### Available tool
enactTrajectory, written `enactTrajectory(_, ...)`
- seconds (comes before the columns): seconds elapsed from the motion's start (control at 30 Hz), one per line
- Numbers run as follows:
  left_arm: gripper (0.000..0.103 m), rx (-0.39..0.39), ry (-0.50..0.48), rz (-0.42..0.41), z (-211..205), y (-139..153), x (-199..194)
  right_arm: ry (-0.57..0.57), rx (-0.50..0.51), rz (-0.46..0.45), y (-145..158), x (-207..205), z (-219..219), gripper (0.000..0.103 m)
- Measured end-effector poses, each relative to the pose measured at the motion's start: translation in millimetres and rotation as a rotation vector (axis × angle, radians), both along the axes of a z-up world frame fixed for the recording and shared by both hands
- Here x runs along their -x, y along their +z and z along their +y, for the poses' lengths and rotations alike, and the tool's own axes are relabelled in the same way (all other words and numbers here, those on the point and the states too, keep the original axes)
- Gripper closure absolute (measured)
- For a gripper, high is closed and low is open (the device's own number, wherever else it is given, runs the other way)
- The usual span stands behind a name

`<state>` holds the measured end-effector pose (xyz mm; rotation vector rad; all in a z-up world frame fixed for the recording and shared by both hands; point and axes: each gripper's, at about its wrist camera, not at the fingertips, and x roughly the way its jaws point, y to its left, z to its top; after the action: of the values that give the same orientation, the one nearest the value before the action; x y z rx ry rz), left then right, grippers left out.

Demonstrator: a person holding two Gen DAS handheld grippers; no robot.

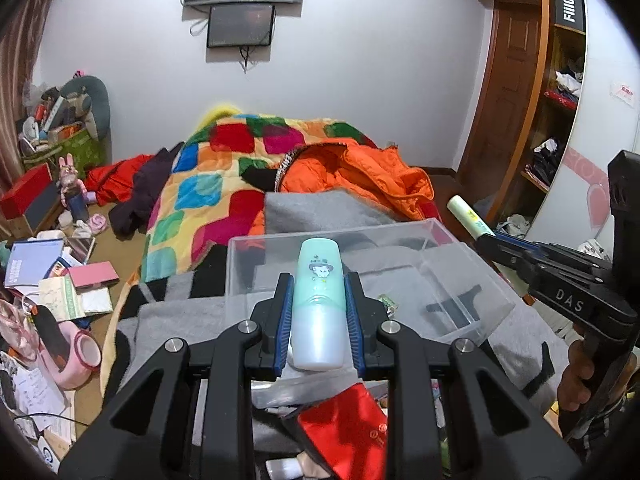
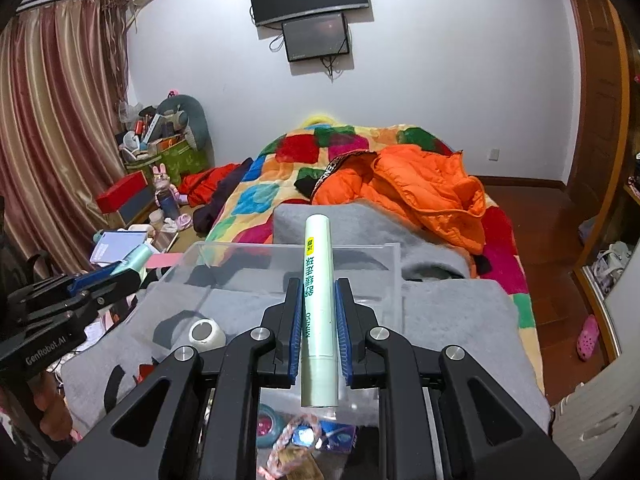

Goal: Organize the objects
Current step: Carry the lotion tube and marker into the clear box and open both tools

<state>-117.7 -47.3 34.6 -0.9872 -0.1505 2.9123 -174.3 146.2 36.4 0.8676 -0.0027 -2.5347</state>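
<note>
My left gripper [image 1: 319, 280] is shut on a mint-green bottle [image 1: 319, 304] with a cartoon print, held lengthwise above the near wall of a clear plastic box [image 1: 472, 280] on grey cloth. My right gripper [image 2: 318, 286] is shut on a slim pale-green tube [image 2: 319, 304] with printed lettering, over the clear plastic box [image 2: 392, 264]. In the left wrist view the right gripper [image 1: 486, 236] comes in from the right with the tube [image 1: 468, 216]. In the right wrist view the left gripper [image 2: 108, 276] shows at the left with the bottle [image 2: 134, 261].
A white round jar [image 2: 206, 334] lies on the grey cloth [image 2: 460, 312]. An orange jacket [image 1: 372, 176] and patchwork quilt [image 1: 208, 192] cover the bed behind. Books and clutter [image 1: 56, 280] crowd the floor at left. A red pouch [image 1: 348, 432] lies under the left gripper. Shelves [image 1: 556, 120] stand right.
</note>
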Motion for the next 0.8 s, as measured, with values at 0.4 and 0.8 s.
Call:
enactTrajectory(0.4,0.078,0.004,0.005,-0.142,-1.6,-40.2,44.8,0.002,-0.068,-0.094,-34.1,33.4,-19.9,0.089)
enactTrajectory(0.8,0.078,0.027,0.004,-0.222,-1.5,-64.1,59.3,0.028,-0.182,-0.137,-55.9,39.5,-36.5,0.089)
